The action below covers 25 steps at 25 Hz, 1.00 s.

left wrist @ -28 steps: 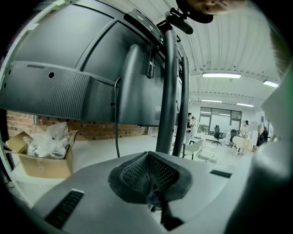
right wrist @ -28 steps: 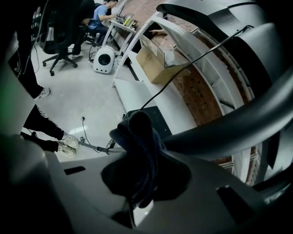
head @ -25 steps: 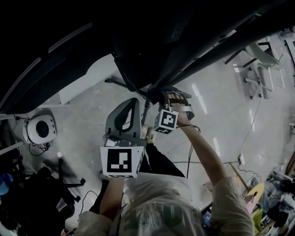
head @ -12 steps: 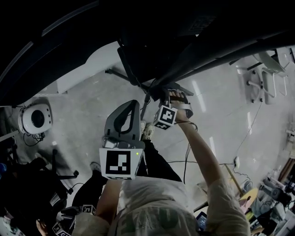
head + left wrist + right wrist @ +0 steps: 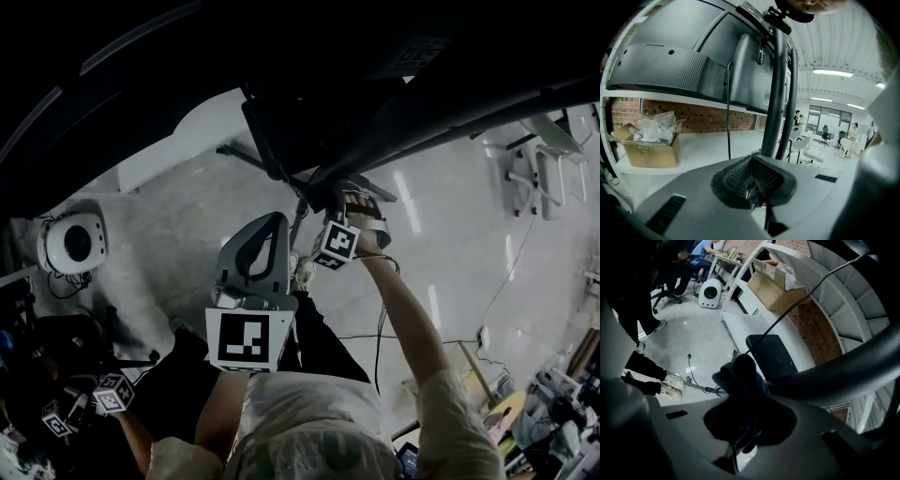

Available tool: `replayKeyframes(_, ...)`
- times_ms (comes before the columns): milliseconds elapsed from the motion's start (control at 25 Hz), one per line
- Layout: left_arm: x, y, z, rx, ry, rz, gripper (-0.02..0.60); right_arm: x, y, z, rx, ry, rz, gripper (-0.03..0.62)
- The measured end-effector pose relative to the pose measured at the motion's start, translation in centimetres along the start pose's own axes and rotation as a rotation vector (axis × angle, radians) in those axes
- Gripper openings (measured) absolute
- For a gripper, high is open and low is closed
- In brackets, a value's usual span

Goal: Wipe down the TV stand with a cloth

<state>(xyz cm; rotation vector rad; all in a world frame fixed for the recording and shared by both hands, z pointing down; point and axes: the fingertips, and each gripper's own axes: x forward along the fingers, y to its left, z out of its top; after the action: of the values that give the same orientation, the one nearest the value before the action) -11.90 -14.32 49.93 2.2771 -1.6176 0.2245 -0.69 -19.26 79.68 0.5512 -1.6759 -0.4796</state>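
While my right gripper (image 5: 743, 404) stays clamped on the dark blue cloth (image 5: 739, 373), held against the TV stand (image 5: 779, 84), little has changed since half a second ago. Only the two marker cubes (image 5: 113, 392) at the lower left, someone else's, have shifted up and left. My left gripper (image 5: 751, 159) hangs near the right one, its jaws together on nothing. I count one cloth, two upright stand poles and one cardboard box (image 5: 644, 150) on the shelf.

Dark blue cloth (image 5: 739, 378); black TV stand (image 5: 779, 93); black-and-white square-patterned marker cube (image 5: 337, 244); brown box (image 5: 647, 151).
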Motion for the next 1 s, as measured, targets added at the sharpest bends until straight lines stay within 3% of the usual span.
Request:
replayKeyframes(240, -0.8, -2.1, 0.4, 0.027, 0.006, -0.002, 0.015, -2.8, 0.1, -0.8, 0.052, -0.039, 0.01, 0.057)
replayKeyframes(480, 0.0, -1.1, 4.5, 0.038, -0.062, -0.021, 0.015, -7.2, -5.7, 1.6, 0.223, -0.12, -0.081, 0.057)
replayKeyframes(680, -0.8, -4.0, 9.2, 0.08, -0.142, -0.061, 0.015, -15.1, -10.8, 2.4, 0.486, -0.252, -0.148, 0.057)
replayKeyframes(1000, -2.5, -9.3, 16.6, 0.162, -0.281, -0.155, 0.015, -31.5, -21.6, 2.9, 0.861, -0.573, -0.356, 0.057)
